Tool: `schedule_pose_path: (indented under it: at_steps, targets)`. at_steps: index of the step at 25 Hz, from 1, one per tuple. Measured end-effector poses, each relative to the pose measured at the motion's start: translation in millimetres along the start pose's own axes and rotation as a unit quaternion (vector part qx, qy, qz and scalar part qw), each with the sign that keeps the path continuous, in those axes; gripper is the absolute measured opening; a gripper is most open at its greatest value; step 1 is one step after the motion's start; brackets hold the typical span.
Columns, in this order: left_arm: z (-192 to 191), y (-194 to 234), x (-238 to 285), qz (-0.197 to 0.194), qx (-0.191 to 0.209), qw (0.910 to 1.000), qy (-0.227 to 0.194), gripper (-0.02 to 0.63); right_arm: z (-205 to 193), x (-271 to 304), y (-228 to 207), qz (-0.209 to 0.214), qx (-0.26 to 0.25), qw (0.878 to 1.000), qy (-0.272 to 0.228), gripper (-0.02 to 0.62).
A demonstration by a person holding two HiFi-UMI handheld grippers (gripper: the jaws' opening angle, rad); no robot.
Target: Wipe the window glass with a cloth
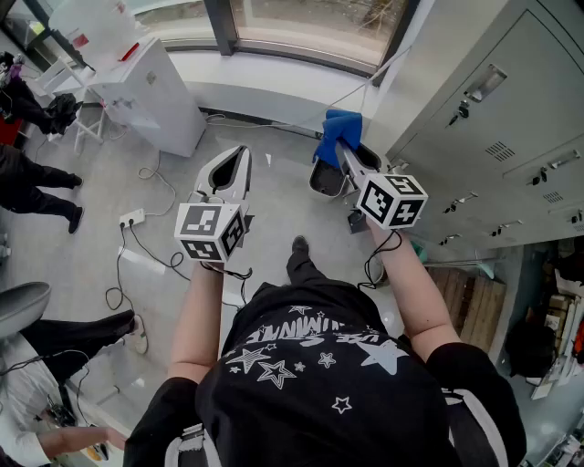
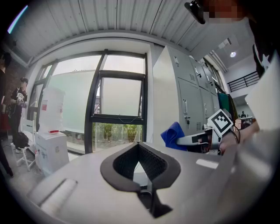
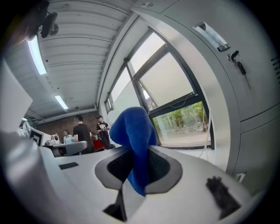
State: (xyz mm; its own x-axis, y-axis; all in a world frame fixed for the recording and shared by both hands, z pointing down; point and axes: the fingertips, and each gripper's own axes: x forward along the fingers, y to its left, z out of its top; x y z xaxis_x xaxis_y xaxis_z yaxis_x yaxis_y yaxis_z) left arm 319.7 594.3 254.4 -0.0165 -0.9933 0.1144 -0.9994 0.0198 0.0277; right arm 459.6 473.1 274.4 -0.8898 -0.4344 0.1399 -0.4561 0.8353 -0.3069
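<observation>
A blue cloth [image 1: 339, 128] is pinched in my right gripper [image 1: 345, 157], which is shut on it and held out toward the window glass [image 1: 310, 23], short of it. In the right gripper view the cloth [image 3: 133, 131] bunches up over the jaws of the right gripper [image 3: 138, 151], with the window glass [image 3: 175, 96] beyond. My left gripper [image 1: 230, 169] is shut and holds nothing, level with the right one and to its left. In the left gripper view the left gripper [image 2: 139, 148] points at the dark-framed window glass [image 2: 120, 96], and the cloth [image 2: 173, 133] shows at the right.
Grey metal lockers [image 1: 493, 119] stand close on the right, beside the window. A white cabinet [image 1: 151, 91] stands at the left under the sill. Cables and a power strip [image 1: 132, 217] lie on the floor. People [image 1: 32, 191] are at the left edge.
</observation>
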Motion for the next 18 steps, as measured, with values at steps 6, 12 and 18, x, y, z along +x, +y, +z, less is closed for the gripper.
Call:
schedule_pose_path:
  at_steps: [6,12,18]
  targets:
    - [-2.4,4.3,-3.1,0.009,-0.01,0.9999,0.0,0.009,-3.3,4.0,2.1,0.007,0.008,1.0,0.0,0.074]
    - [-3.8,12.8,0.4,0.013,-0.015,0.9998,0.002,0.009,-5.6,10.9,1.2,0.006,0.008,1.0,0.006,0.074]
    - [-14.7,26.3,14.5,0.013,-0.02,0.9996,0.016,0.009,-8.3,28.1,-8.5,0.001,0.014,1.0,0.012,0.074]
